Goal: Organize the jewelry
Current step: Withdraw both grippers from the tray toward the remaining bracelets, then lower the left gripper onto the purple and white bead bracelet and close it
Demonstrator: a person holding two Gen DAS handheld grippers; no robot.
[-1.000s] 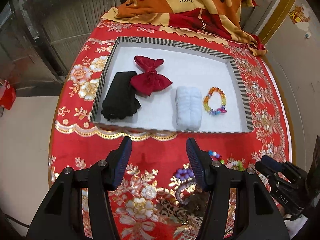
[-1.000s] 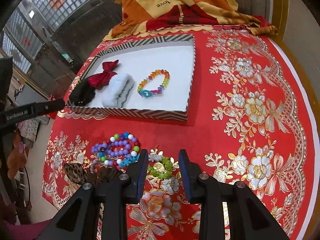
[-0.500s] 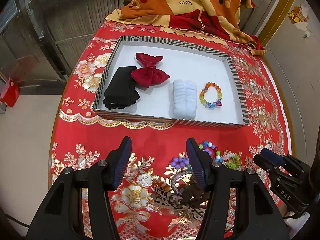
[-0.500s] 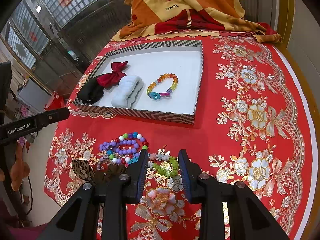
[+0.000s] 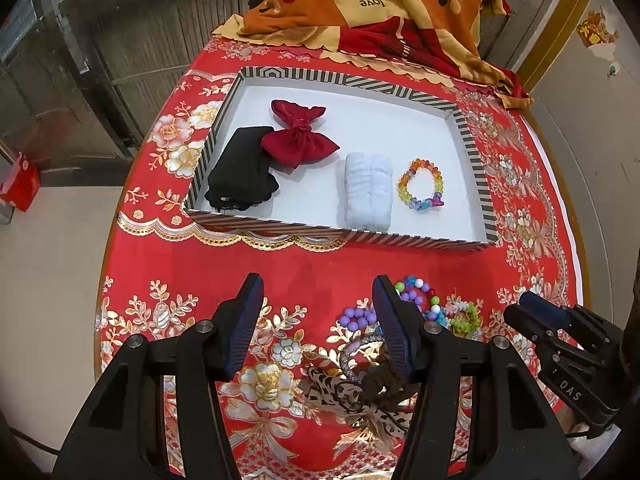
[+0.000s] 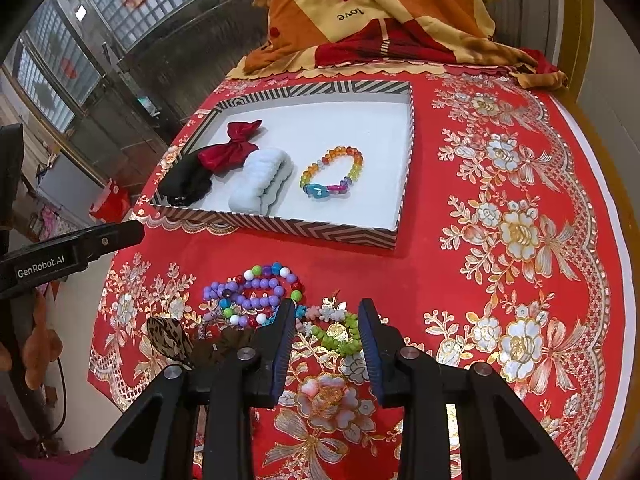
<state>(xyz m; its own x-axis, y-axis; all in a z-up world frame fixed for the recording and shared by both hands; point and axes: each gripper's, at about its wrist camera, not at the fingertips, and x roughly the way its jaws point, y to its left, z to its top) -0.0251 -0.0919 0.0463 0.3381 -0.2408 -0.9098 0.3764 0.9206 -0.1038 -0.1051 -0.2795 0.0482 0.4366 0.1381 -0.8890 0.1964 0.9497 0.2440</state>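
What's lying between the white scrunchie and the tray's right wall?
Only the rainbow bead bracelet, lying on the tray floor beside the white scrunchie; both wrist views show it.

The left gripper (image 5: 318,300) points steeply downward, jaws spread wide and empty; the right gripper (image 6: 326,320) (narrower gap) likewise grips nothing.

Both views look steeply down and forward along their own gripper's fingers onto the red-clothed surface (image 5: 312,264), from close above its near edge. The left wrist view faces the striped tray (image 5: 336,236) almost square-on, with the right gripper (image 5: 532,312) entering at its lower right. The right wrist view sees the same striped tray (image 6: 280,228) obliquely, up and to its left, with the left gripper's body at its left edge. Shared between them: the tray, the loose bead bracelets (image 5: 412,300) in front of it, and the orange blanket (image 6: 380,12) behind the tray.
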